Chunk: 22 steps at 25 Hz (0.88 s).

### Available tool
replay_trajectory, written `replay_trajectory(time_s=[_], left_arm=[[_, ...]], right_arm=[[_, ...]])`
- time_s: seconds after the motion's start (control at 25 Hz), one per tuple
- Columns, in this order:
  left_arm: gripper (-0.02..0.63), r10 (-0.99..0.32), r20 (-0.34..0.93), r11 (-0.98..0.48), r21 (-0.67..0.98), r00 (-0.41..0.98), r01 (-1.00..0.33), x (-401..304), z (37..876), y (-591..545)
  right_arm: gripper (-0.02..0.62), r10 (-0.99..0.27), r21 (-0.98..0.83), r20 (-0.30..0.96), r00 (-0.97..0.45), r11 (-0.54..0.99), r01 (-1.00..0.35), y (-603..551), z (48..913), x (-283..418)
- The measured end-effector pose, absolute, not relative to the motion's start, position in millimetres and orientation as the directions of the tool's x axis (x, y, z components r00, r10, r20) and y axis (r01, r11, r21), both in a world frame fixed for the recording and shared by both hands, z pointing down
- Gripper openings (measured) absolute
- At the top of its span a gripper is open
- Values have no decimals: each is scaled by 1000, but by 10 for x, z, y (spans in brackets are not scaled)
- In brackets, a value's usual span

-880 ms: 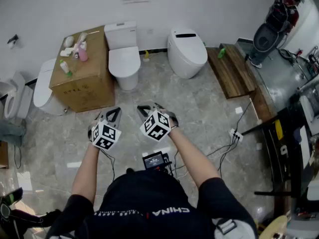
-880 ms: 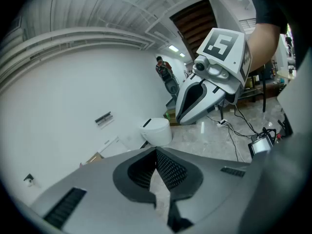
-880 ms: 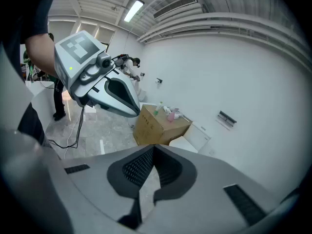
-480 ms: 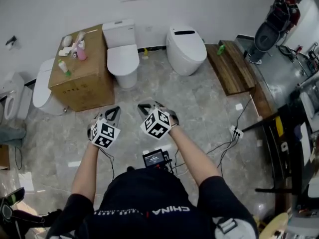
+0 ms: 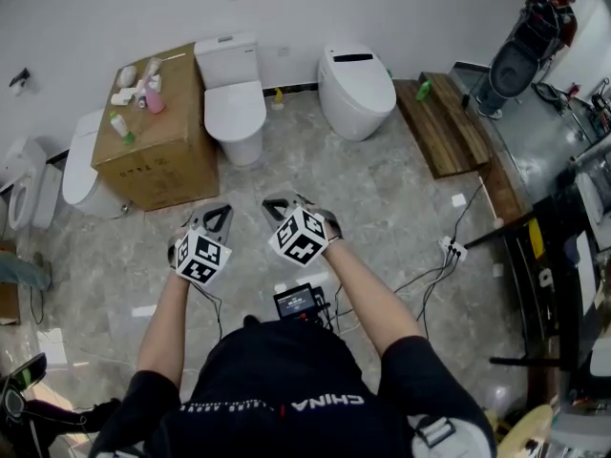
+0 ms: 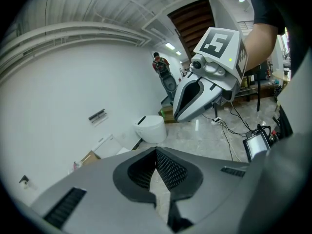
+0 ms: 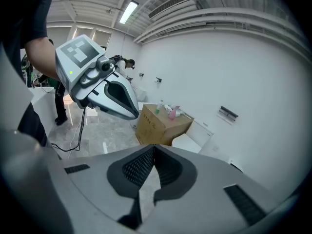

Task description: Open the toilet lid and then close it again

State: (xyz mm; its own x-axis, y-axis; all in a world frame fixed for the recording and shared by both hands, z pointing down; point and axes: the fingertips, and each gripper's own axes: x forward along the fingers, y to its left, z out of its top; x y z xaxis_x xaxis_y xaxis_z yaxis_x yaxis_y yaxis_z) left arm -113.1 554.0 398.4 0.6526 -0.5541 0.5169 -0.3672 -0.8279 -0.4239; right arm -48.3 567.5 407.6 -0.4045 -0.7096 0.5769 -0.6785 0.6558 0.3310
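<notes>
Two white toilets stand against the far wall, both with their lids down. One has a tank (image 5: 235, 98); the other is a rounded tankless one (image 5: 356, 90). Both grippers hover over the marble floor well short of them, side by side and apart from everything. The left gripper (image 5: 214, 217) is shut with nothing between its jaws, and so is the right gripper (image 5: 278, 205). In the left gripper view the shut jaws (image 6: 156, 151) point toward the rounded toilet (image 6: 151, 128). The right gripper's shut jaws (image 7: 154, 147) point toward the tank toilet (image 7: 193, 138).
A cardboard box (image 5: 155, 143) with bottles on top stands left of the tank toilet, and another toilet (image 5: 80, 167) is behind it. A wooden platform (image 5: 445, 122) lies right of the rounded toilet. Cables and a power strip (image 5: 449, 250) cross the floor at right. A small screen (image 5: 295, 302) hangs at the person's waist.
Both grippers hold the same place and stay shut. The head view has only drifted slightly.
</notes>
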Motion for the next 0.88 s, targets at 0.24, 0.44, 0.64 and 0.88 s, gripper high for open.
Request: replay_trajectory(time_s=[0.24,0.44,0.64,0.88], left_arm=[[11,-560,516,-824,-430,648,-369,-1115,3996,5584],[11,-564,520,-820,-441,641,-365,-1101,4019,5601],[11,-553,528,-828,-433,644,-356,-1032,4031,5629],[11,-551,528,-831,-417,646,-368,-893,4032,5649]], right_arm=[[15,-709,327,578,-404,655,-681,5729,4095,-444],[15,-706,324,580,-406,658,-680,5754,4107,-418],[15,-700,313,581,-416,664,-680,5771,4113,-363],[15,-692,303,584,-424,670,-677,5785,4153,-223]])
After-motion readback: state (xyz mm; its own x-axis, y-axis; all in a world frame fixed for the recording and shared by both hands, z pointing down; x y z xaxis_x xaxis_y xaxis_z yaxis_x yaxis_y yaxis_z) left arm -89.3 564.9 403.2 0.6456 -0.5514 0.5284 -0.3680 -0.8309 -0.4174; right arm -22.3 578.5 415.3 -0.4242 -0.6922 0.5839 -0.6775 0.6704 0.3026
